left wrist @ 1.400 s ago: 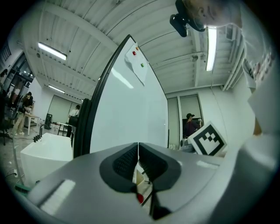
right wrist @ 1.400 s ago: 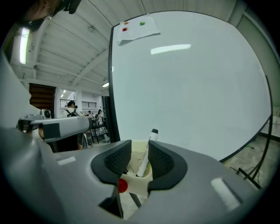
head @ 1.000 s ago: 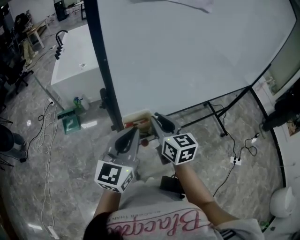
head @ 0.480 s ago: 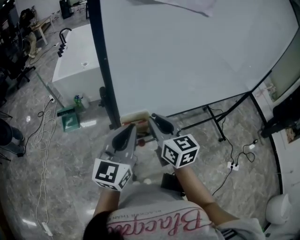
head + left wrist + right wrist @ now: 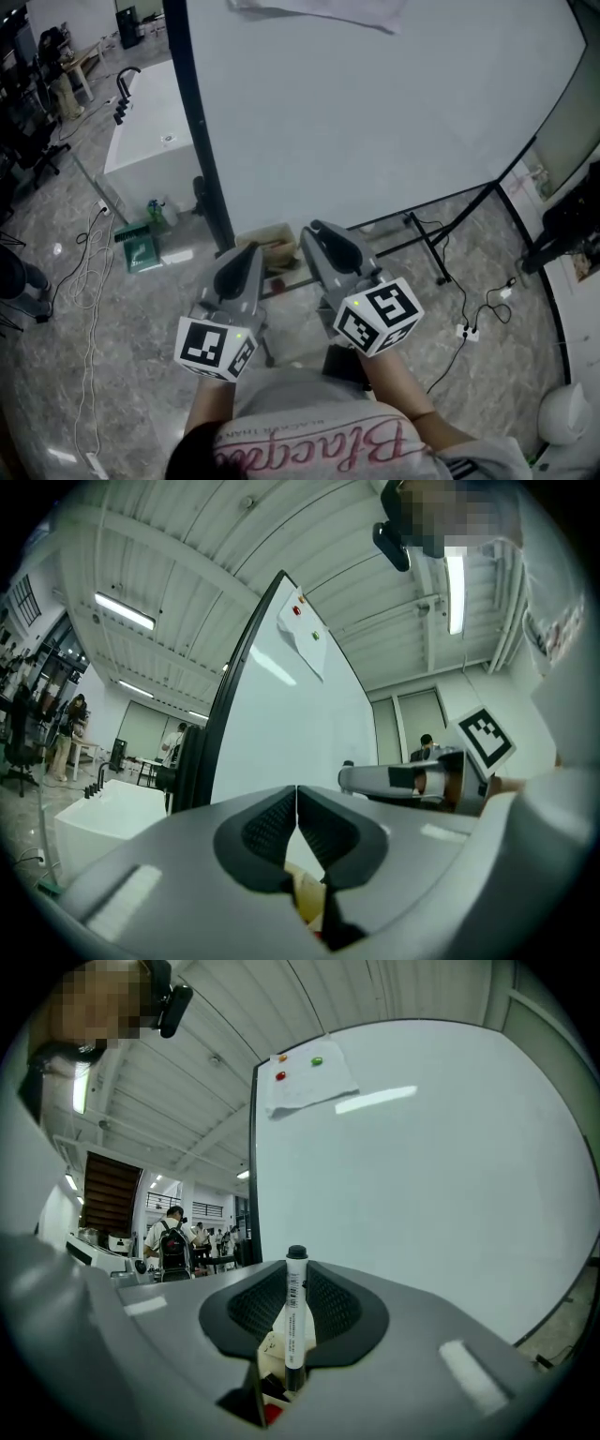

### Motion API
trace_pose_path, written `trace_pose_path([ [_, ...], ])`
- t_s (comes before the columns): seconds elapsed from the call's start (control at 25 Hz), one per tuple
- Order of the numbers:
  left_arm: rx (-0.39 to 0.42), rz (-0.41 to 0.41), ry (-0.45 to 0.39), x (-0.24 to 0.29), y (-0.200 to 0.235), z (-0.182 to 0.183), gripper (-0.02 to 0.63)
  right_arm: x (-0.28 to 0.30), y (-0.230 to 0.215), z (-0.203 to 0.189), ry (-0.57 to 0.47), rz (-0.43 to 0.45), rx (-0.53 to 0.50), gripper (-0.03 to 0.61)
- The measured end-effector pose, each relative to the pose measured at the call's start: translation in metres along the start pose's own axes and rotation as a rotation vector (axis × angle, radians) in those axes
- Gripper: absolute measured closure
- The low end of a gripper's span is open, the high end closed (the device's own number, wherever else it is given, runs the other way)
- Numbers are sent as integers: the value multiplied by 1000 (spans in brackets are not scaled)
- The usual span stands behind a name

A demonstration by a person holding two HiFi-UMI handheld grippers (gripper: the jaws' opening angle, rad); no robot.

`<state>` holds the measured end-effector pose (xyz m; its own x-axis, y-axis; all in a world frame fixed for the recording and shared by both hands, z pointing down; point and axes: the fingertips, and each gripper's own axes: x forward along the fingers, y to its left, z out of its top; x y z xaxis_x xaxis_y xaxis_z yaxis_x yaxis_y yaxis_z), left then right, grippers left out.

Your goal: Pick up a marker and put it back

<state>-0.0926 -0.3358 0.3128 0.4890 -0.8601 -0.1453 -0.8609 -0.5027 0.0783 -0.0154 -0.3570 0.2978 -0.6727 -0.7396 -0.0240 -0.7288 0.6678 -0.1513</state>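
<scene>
While its jaws had just been closing, right gripper (image 5: 293, 1277) clamped marker (image 5: 294, 1330) upright between them, left gripper (image 5: 297, 803) pressed together, empty.

Place: big open lab or office hall
Middle: huge whiteboard (image 5: 375, 122) on a stand
Left floor: loose cables (image 5: 91, 246) on grey tiles
Upper left: white table (image 5: 150, 141)

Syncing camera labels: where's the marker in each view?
Right gripper view: marker upright at centre, clamped between jaws that have just been closing.
Left gripper view: only a dark tip, likely its cap, above the right gripper at right.
Head view: not distinguishable, hidden inside the right gripper's jaws.
Shared landmark: whiteboard.
</scene>
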Motion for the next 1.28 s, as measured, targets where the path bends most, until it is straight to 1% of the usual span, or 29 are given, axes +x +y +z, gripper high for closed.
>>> trace_pose_path([
  [0.16,9,-5,-38,0,-4,13,620,-12,6,17,-52,9,-20,514],
  [0.32,71,-9,-22,0,-12,14,621,-18,8,20,-69,15,-42,514],
  [0.36,76,-6,-18,1,-13,13,621,-18,8,19,-68,15,-45,514],
  [0.48,40,1,-27,2,-13,13,618,-19,7,18,-67,12,-48,514],
  [0.72,32,-1,-30,7,-16,12,618,-17,2,14,-54,14,-55,514],
  [0.92,77,14,-9,8,-14,9,618,-5,-5,1,-19,21,-18,514],
  [1.28,72,24,22,8,-2,-3,618,22,-19,-50,85,-4,96,514],
])
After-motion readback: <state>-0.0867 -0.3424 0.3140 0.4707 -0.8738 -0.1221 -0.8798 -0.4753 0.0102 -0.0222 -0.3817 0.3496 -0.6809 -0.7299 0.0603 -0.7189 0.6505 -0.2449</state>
